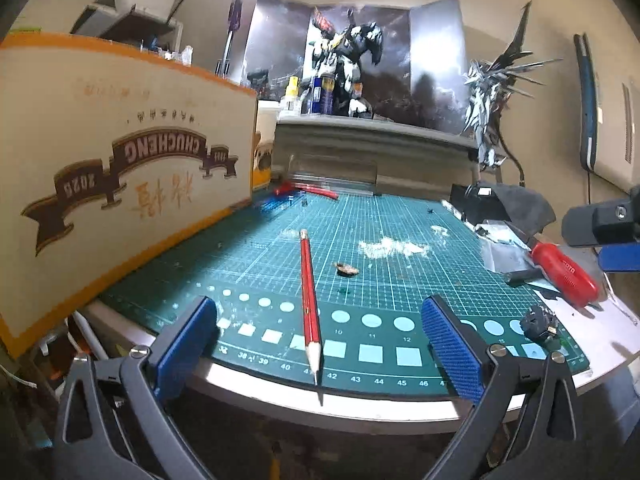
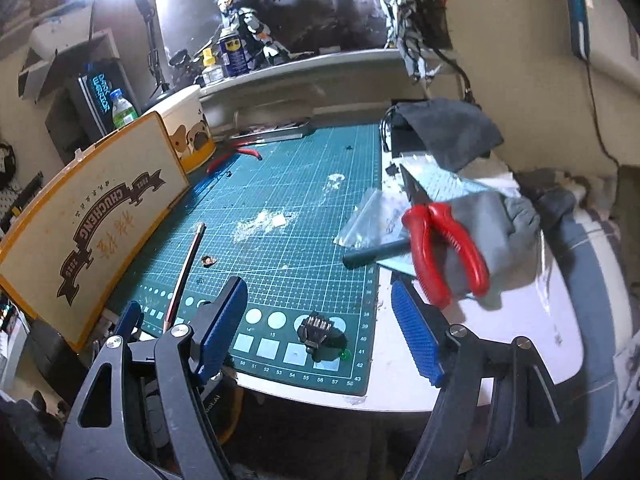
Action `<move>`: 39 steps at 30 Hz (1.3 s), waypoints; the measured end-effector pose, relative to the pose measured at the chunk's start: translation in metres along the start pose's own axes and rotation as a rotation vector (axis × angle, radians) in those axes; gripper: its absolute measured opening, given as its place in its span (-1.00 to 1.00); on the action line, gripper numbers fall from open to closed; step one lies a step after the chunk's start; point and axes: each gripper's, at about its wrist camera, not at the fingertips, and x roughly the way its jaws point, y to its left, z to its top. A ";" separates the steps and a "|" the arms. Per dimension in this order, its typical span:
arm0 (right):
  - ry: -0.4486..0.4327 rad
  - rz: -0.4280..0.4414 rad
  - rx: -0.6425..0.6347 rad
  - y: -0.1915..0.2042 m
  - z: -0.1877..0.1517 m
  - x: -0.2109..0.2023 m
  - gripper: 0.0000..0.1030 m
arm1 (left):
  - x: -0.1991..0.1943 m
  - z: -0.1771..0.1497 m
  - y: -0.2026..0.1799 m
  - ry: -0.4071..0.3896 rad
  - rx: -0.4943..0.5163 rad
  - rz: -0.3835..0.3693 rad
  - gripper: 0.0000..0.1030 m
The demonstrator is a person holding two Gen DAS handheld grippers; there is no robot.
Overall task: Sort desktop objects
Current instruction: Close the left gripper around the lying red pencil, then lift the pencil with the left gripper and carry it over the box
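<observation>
While my left gripper [image 1: 320,344] hangs at the near edge of the desk with its blue pads spread wide and nothing pinched, the red pencil [image 1: 310,308] lies on the green cutting mat [image 1: 400,280] in line with the gap between them, its sharpened tip poking past the mat's near edge. My right gripper [image 2: 320,324] is spread wide too and holds nothing; beyond it, a small black part [image 2: 316,330] sits on the mat's near corner over the white circles and squares. To the left stands a cream and orange box [image 1: 120,168], its brown banner printed upside down, and I cannot see into it. Behind it is a round cream tub [image 2: 188,128] with cartoon animals on its side, contents hidden. At the back edge of the mat lies a small pair of red-handled cutters [image 2: 236,156]. Right of the mat, larger red-handled pliers [image 2: 444,248] rest on a grey cloth [image 2: 500,232], beside a clear plastic bag [image 2: 372,220] and a dark short rod [image 2: 372,254]. White residue [image 2: 260,224] smears the mat's middle, with a small brown scrap [image 1: 346,269] near the pencil. On the raised shelf [image 1: 372,128] at the back stand a blue spray can [image 2: 232,52], small bottles and a robot model [image 1: 352,68] before a dark poster, under a bright lamp.
</observation>
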 end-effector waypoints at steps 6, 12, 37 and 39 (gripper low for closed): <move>0.008 0.020 0.016 -0.001 -0.007 0.006 0.40 | 0.002 -0.007 -0.003 -0.044 0.044 -0.052 0.46; 0.010 0.023 0.034 -0.003 -0.012 0.008 0.40 | 0.013 0.000 -0.003 0.004 0.084 -0.123 -0.79; -0.008 0.064 0.021 0.014 -0.008 0.009 0.40 | -0.067 0.153 0.092 -0.014 0.060 -0.345 -0.88; -0.015 0.069 0.022 0.014 -0.007 0.008 0.40 | -0.072 0.181 0.122 0.000 0.049 -0.341 -0.88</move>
